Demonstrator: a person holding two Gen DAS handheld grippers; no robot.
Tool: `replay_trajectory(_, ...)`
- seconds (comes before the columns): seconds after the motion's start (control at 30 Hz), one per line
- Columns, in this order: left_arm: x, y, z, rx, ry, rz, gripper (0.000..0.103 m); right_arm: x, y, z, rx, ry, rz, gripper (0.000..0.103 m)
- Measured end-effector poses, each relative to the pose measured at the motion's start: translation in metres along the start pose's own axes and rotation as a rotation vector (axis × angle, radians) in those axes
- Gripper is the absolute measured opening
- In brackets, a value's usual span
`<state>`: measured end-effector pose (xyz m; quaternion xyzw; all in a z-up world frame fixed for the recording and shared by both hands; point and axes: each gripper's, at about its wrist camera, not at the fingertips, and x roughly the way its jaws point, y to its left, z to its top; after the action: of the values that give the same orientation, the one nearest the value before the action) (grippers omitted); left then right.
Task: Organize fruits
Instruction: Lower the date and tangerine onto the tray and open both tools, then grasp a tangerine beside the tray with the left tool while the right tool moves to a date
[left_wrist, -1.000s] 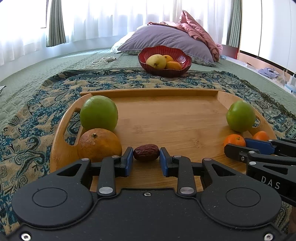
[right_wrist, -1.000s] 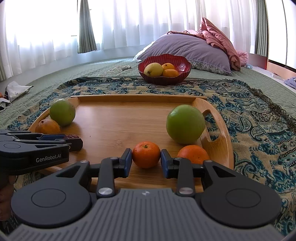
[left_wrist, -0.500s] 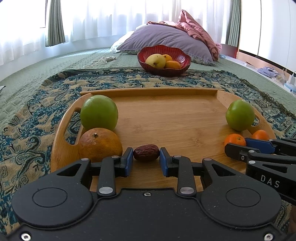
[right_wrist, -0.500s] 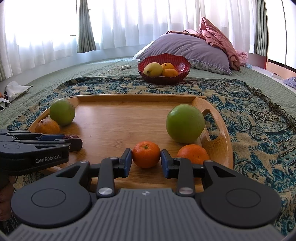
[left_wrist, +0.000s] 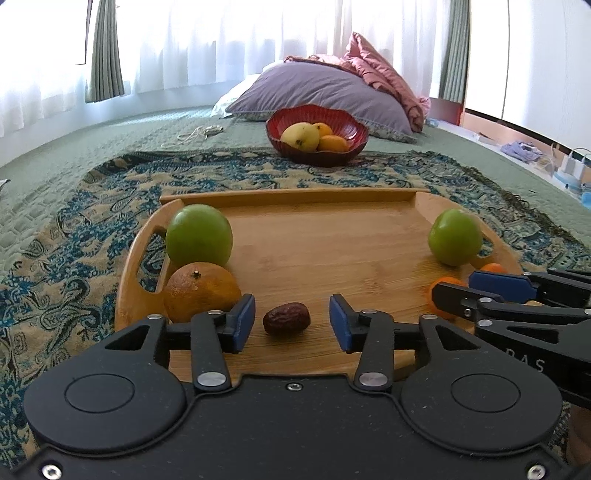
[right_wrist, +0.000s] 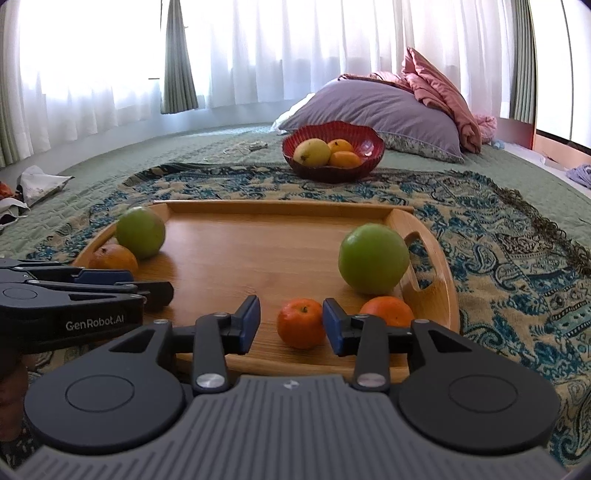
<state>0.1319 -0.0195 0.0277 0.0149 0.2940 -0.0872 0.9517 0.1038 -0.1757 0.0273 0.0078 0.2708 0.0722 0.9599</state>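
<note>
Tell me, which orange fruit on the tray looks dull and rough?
The big orange beside the left green apple; both small tangerines look glossy and smooth.

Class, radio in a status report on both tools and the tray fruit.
Left tool open, just released date. Right tool opening, tangerine loose between pads. Both fruits resting on wooden tray. Nothing blocking.

The left gripper (left_wrist: 291, 323) has just been opening; its blue-padded fingers (left_wrist: 243, 321) stand apart on either side of a wrinkled dark-brown date (left_wrist: 286, 318) without touching it. The date lies on a rimmed wooden tray (left_wrist: 314, 254). Just left sit a rough orange (left_wrist: 201, 290) and a large green apple (left_wrist: 198, 239). Another green apple (left_wrist: 454, 242) stands far right, above the right gripper's black fingers (left_wrist: 480, 291). Beyond, a red scalloped bowl (left_wrist: 317, 133) holds yellow fruit.
</note>
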Motion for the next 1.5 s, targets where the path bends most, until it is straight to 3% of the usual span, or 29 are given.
replay_trajectory(0.63, -0.051, 0.004, -0.034, 0.036, 0.018, -0.053, 0.062, -0.037, 0.012, -0.024, -0.126, -0.02, 0.044, 0.065)
replay_trajectory(0.87, -0.064, 0.004, -0.047, 0.045, 0.031, -0.111, 0.075, -0.044, 0.016, -0.031, -0.165, -0.019, 0.065, 0.067)
replay_trajectory(1.0, -0.069, 0.003, -0.05, 0.044, 0.034, -0.142, 0.076, -0.047, 0.017, -0.033, -0.169, -0.018, 0.076, 0.068)
replay_trajectory(1.33, -0.064, -0.003, -0.057, 0.066, 0.06, -0.168, 0.073, -0.048, 0.014, -0.039, -0.169, -0.004, 0.073, 0.069)
replay_trajectory(1.5, -0.058, -0.006, -0.06, 0.064, 0.086, -0.191, 0.05, -0.048, 0.014, -0.041, -0.169, -0.001, 0.076, 0.07)
